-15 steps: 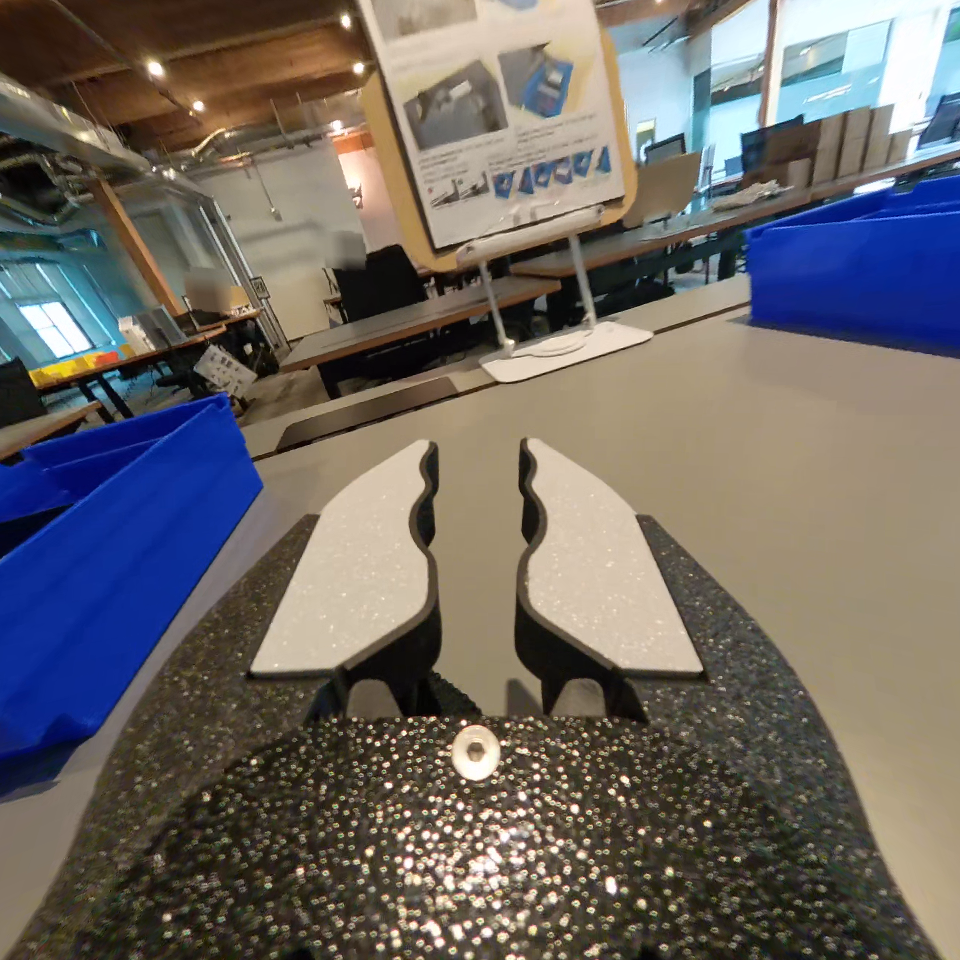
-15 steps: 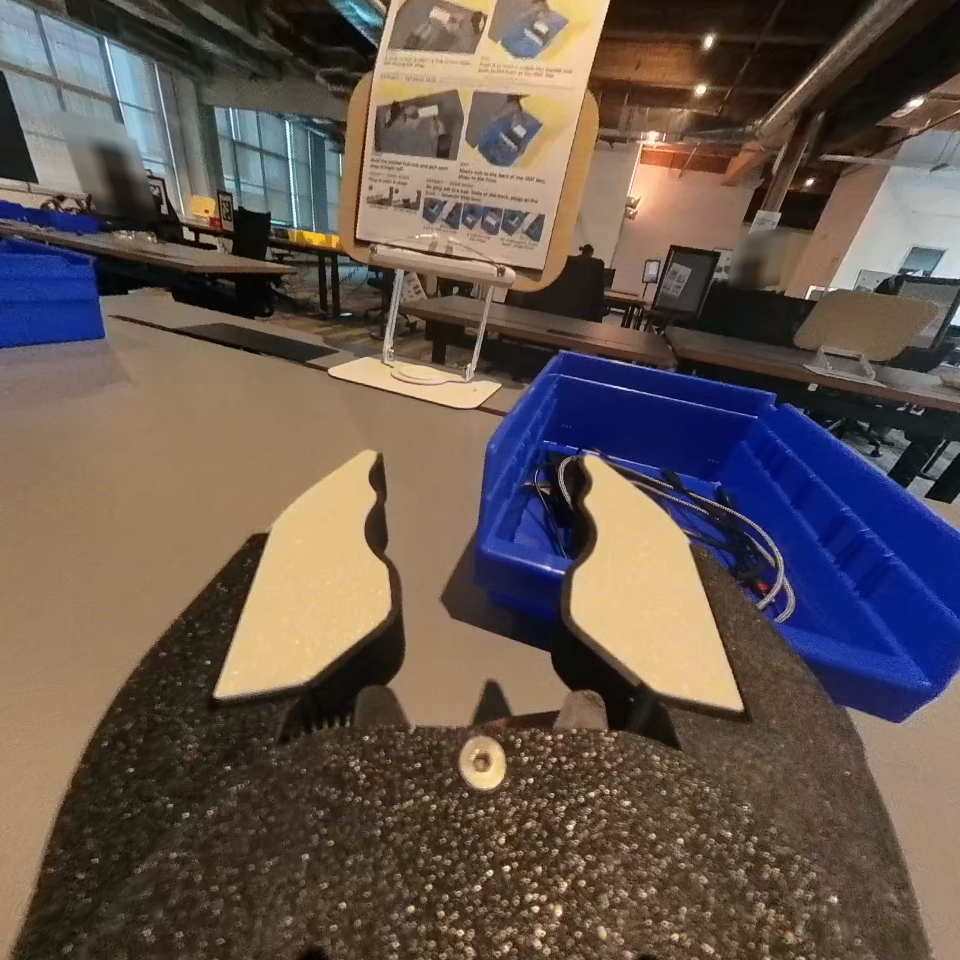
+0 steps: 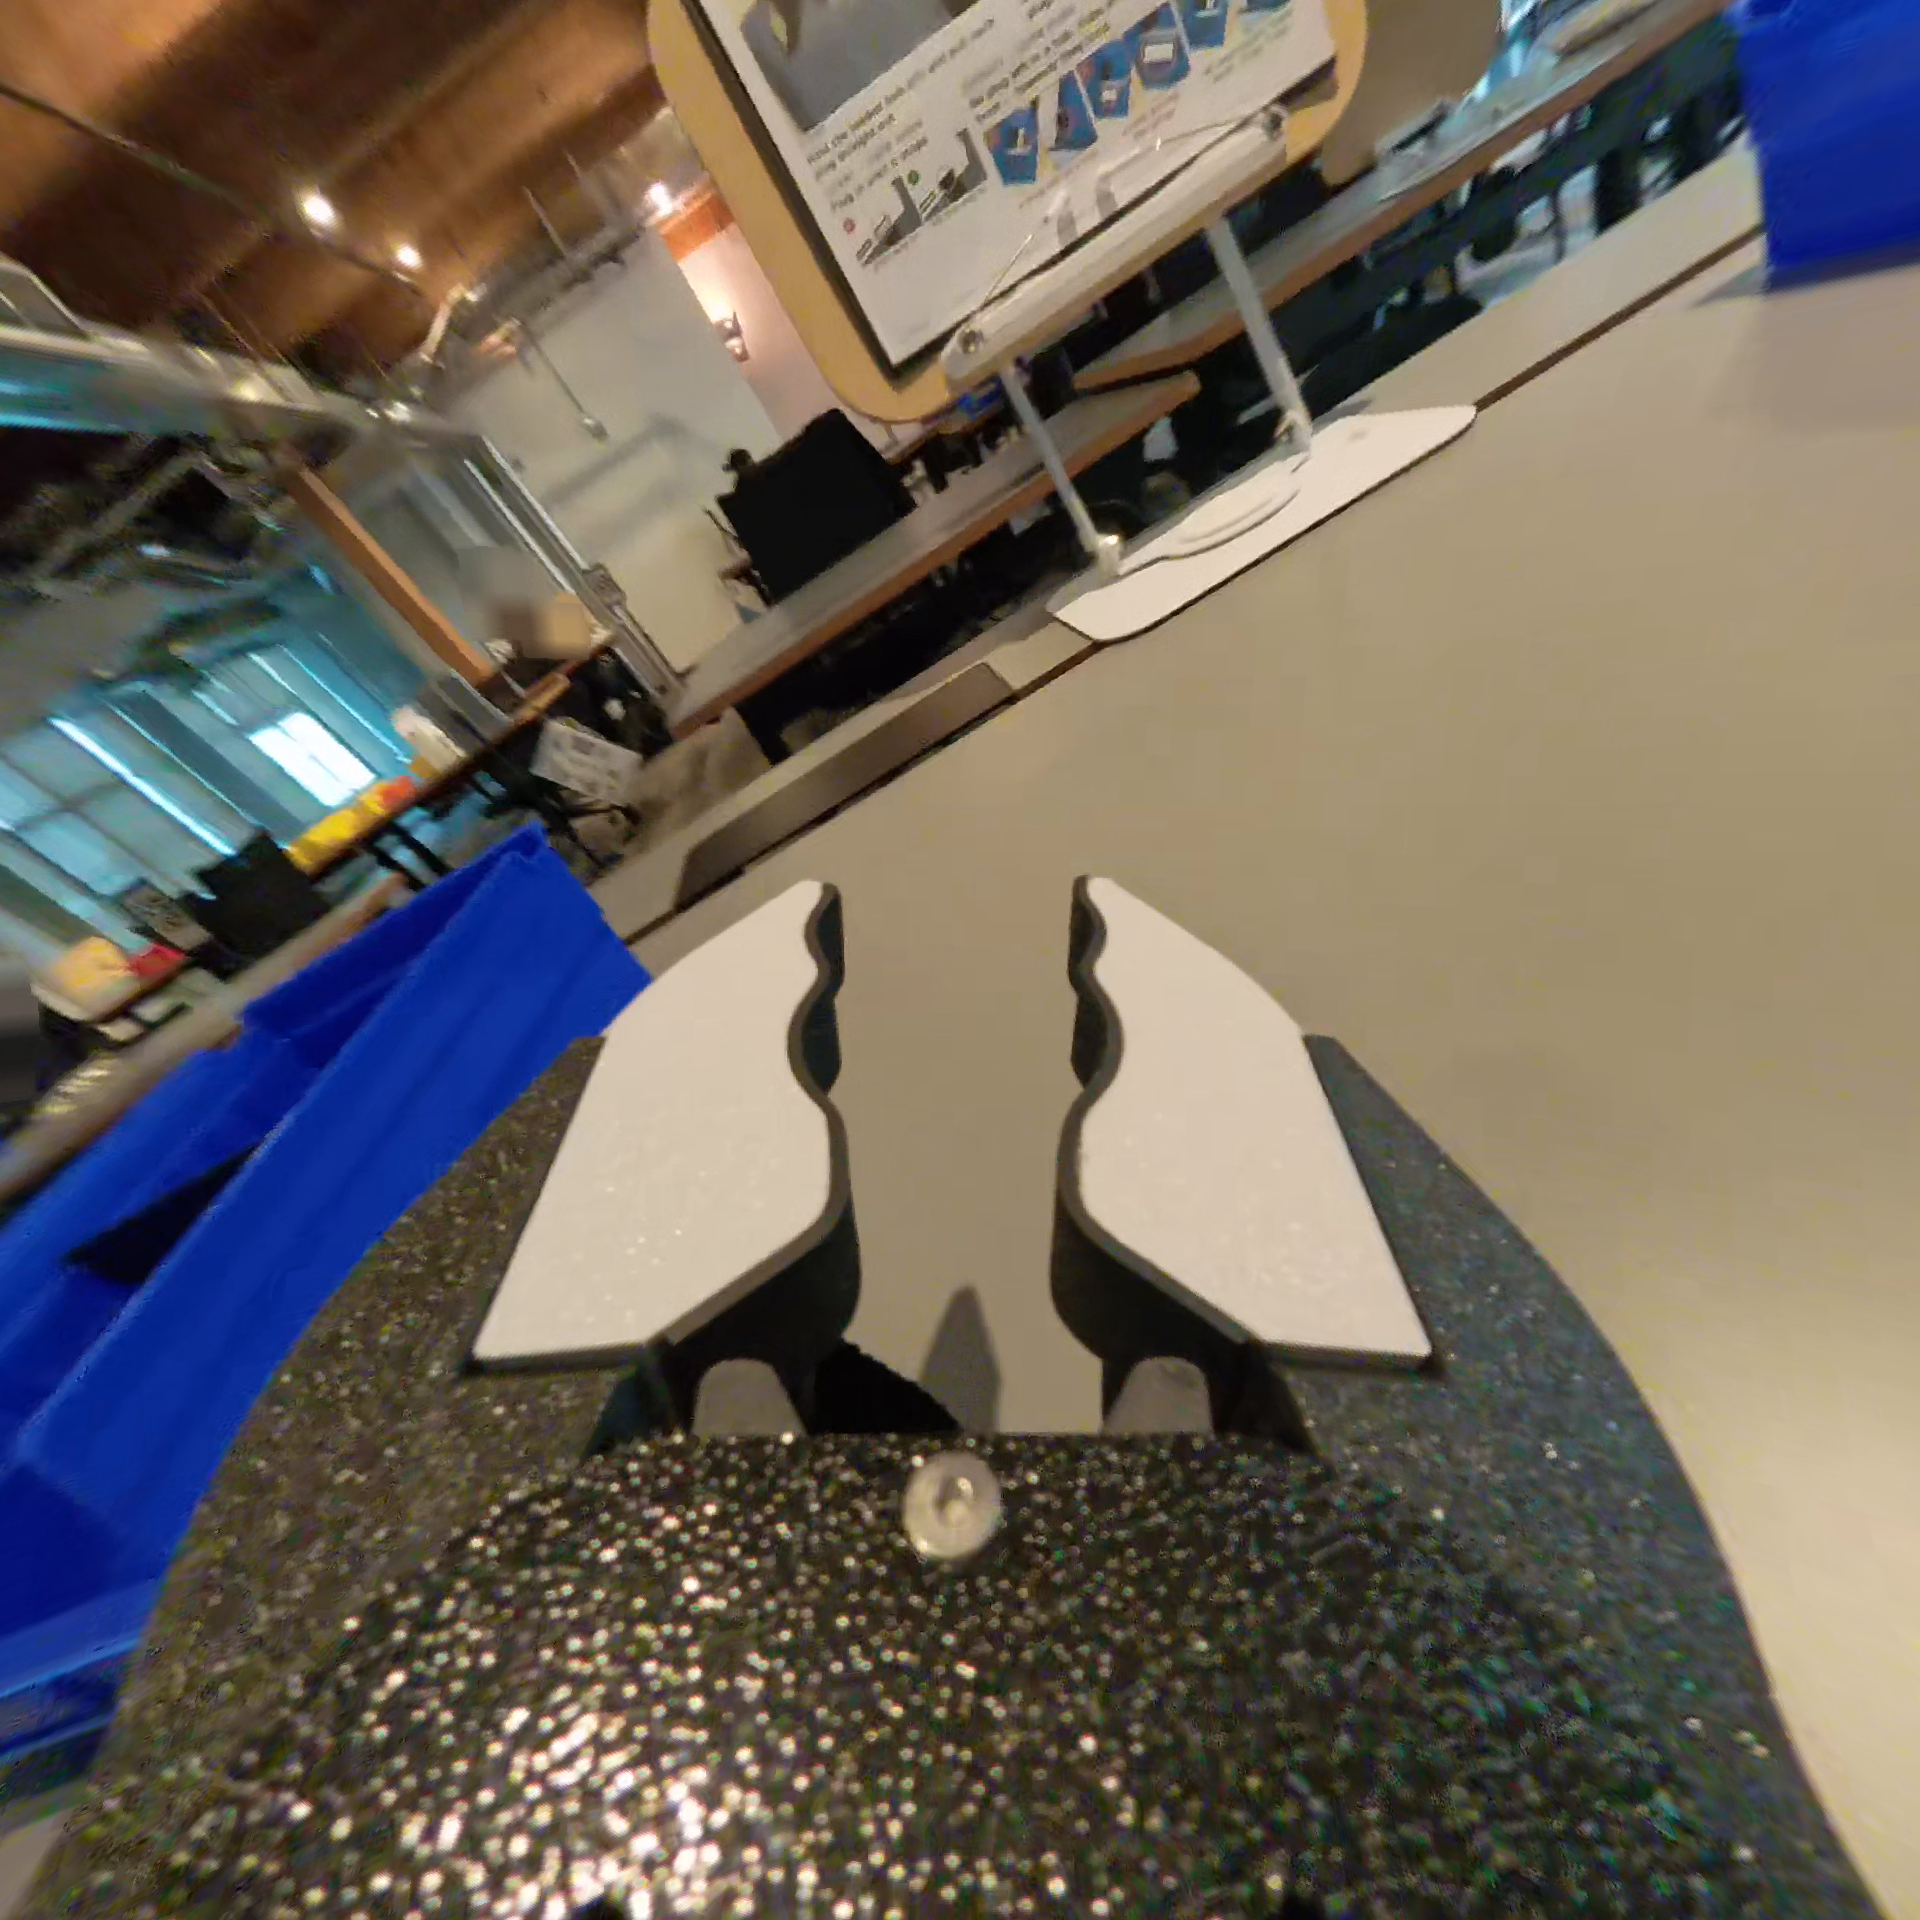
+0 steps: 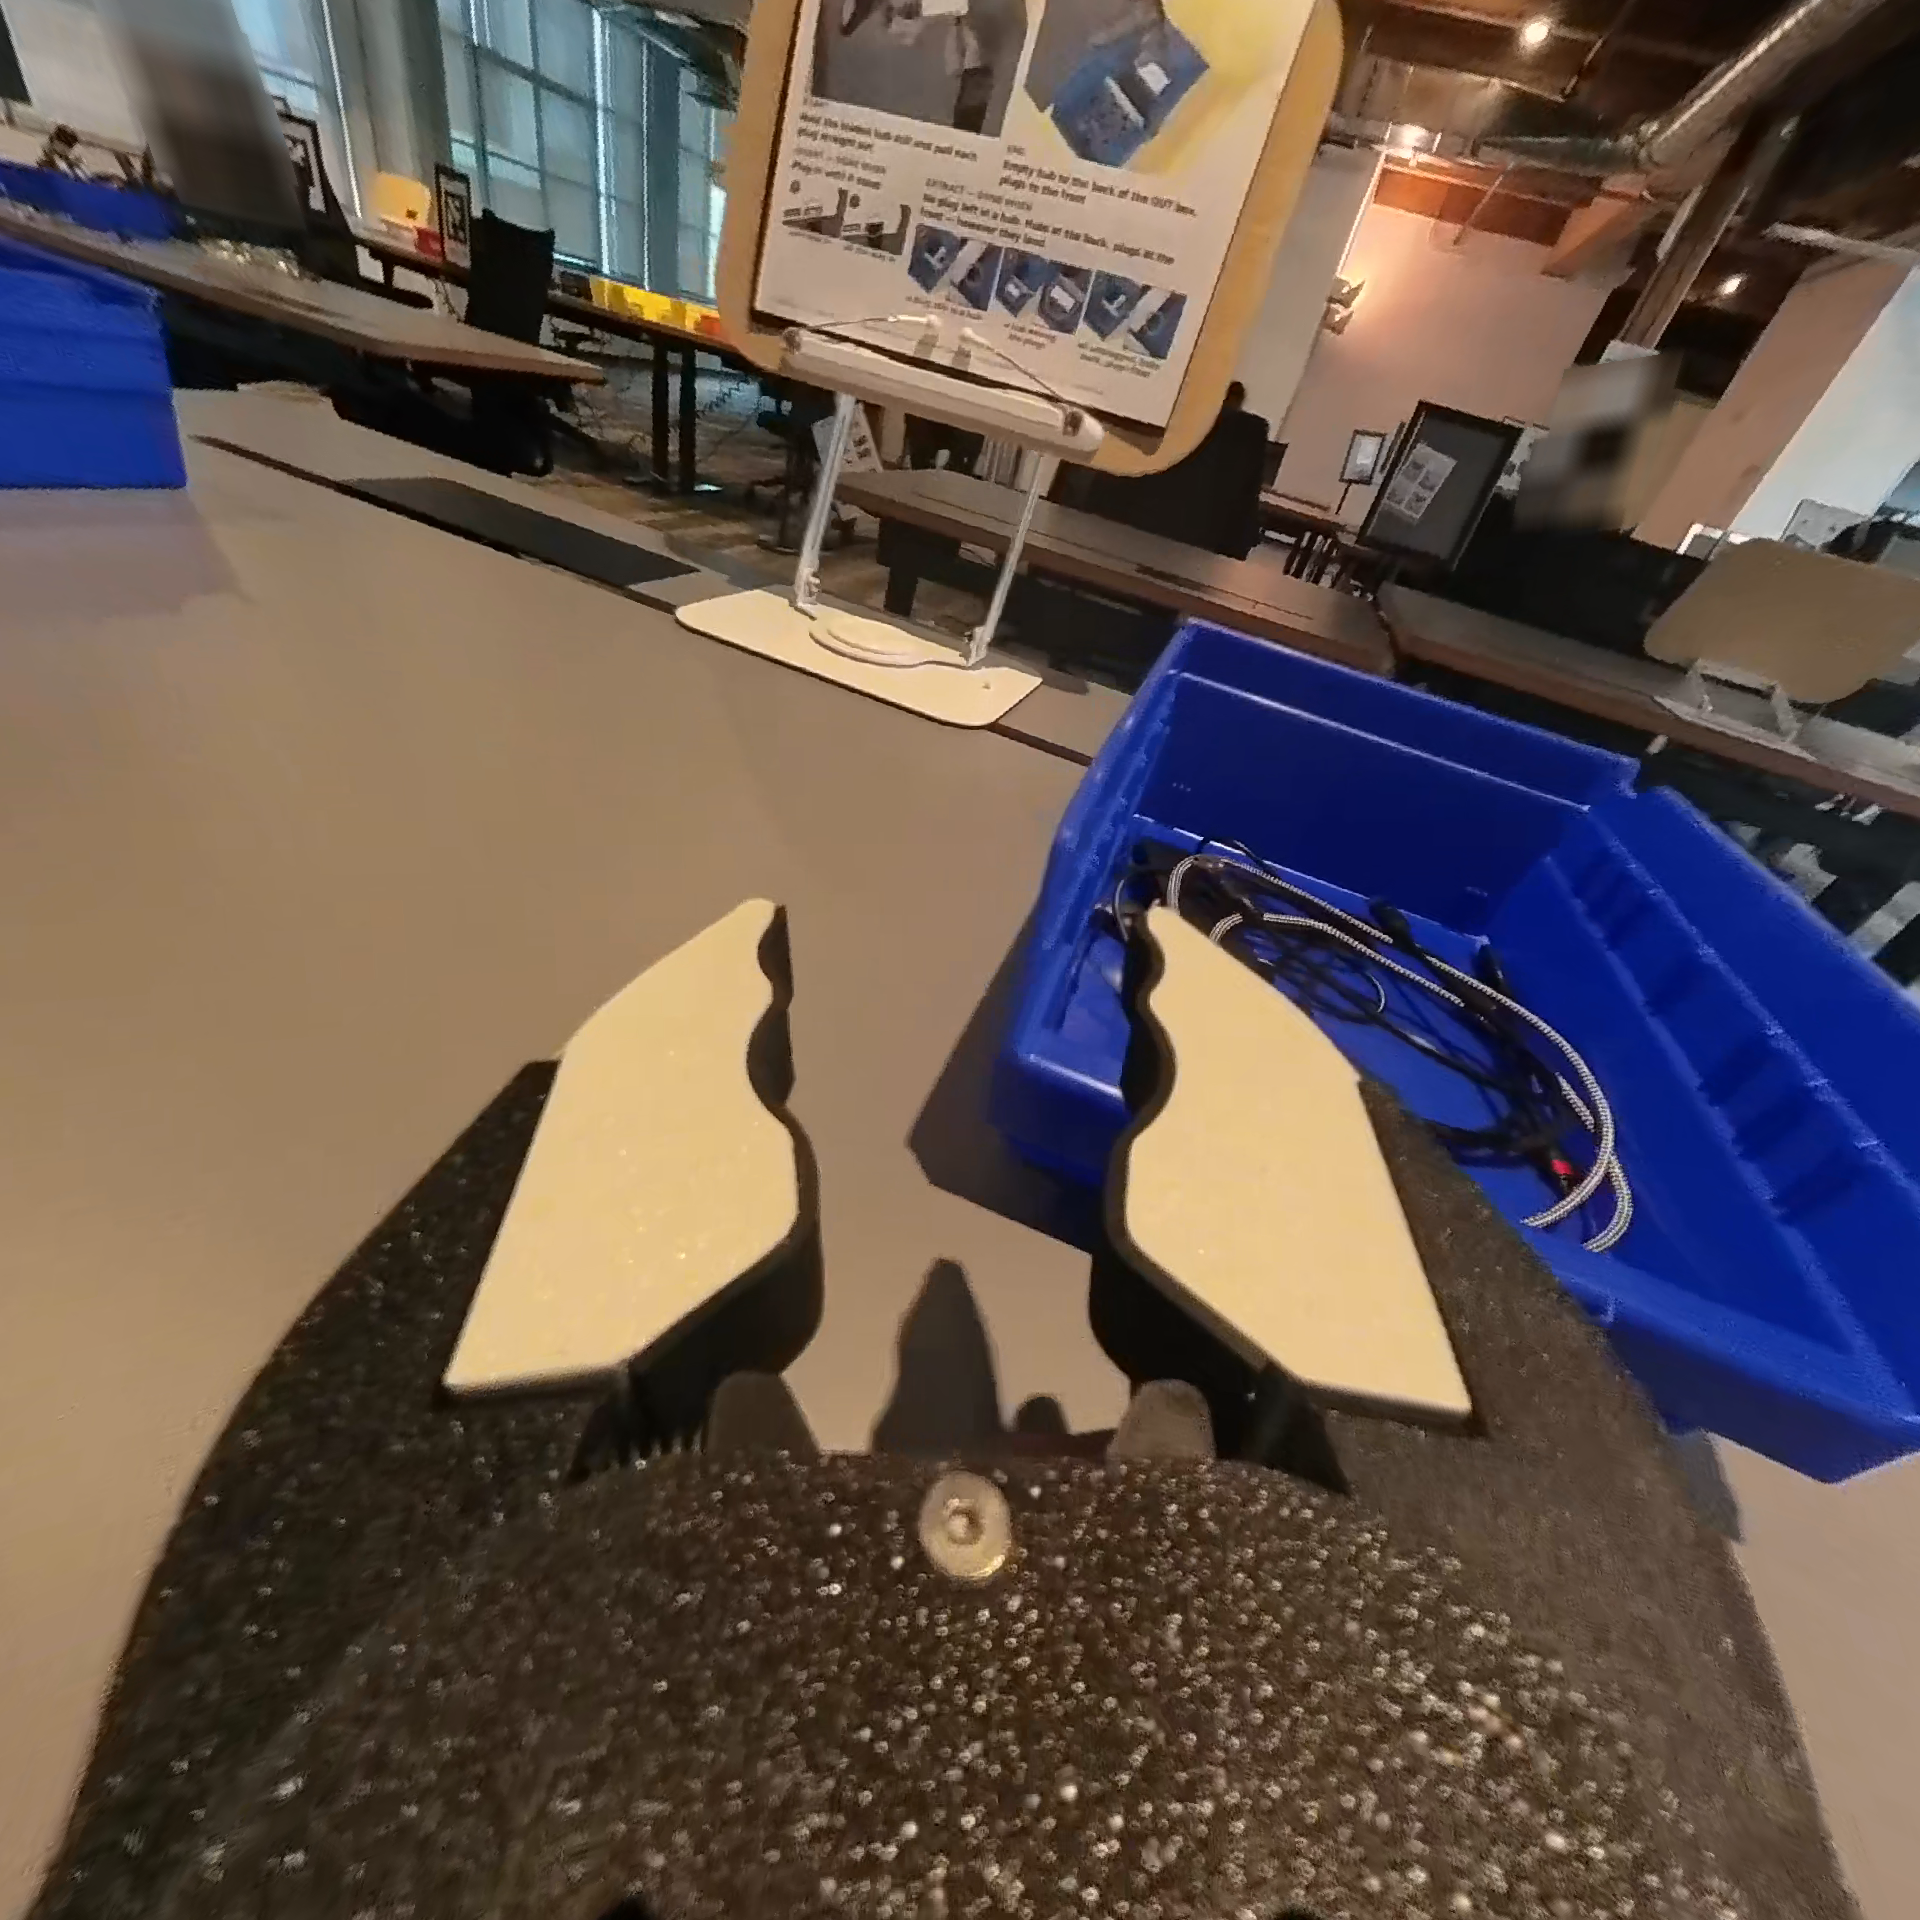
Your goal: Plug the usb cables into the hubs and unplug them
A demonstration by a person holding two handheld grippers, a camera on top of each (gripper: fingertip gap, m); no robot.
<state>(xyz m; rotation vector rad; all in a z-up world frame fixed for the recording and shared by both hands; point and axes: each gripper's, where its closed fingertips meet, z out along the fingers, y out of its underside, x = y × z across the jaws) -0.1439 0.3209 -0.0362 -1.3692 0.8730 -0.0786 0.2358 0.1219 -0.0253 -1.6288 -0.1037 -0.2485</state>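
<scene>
Down in the blue bin (image 4: pixel 1714 1195) on the right side of the bench (image 4: pixel 364 831) lies a tangle of cables (image 4: pixel 1382 997), some black, some in braided grey-and-white sheath. How many there are cannot be counted, since they loop over one another; several at least. No hub can be made out among them, and none shows anywhere else in either view.

Just short of that bin, the right gripper (image 4: pixel 961 920) hangs over the bench with its fingers (image 4: pixel 644 1164) spread and nothing between them. Its right finger crosses the near-left corner of the bin in the picture, but it is not yet down among the cables.

By my judgement the task is at its very start: nothing is held, nothing is plugged, and the step in hand is the reach for a first cable. The next move calls for carrying the right gripper forward and to the right over the bin's near wall, then down onto one plug end, picked so that it comes free of the tangle without dragging the rest.

Over bare bench the left gripper (image 3: pixel 951 904) also has its fingers (image 3: pixel 686 1164) apart, holding nothing. A second blue bin (image 3: pixel 260 1143) stands close on its left; its inside cannot be seen from here. A hub may lie there, though that is a guess.

Counted: two grippers, two bins close by, and part of another at the left edge of the right wrist view. One instruction board on a white stand (image 4: pixel 862 644) rises at the far edge of the bench.
</scene>
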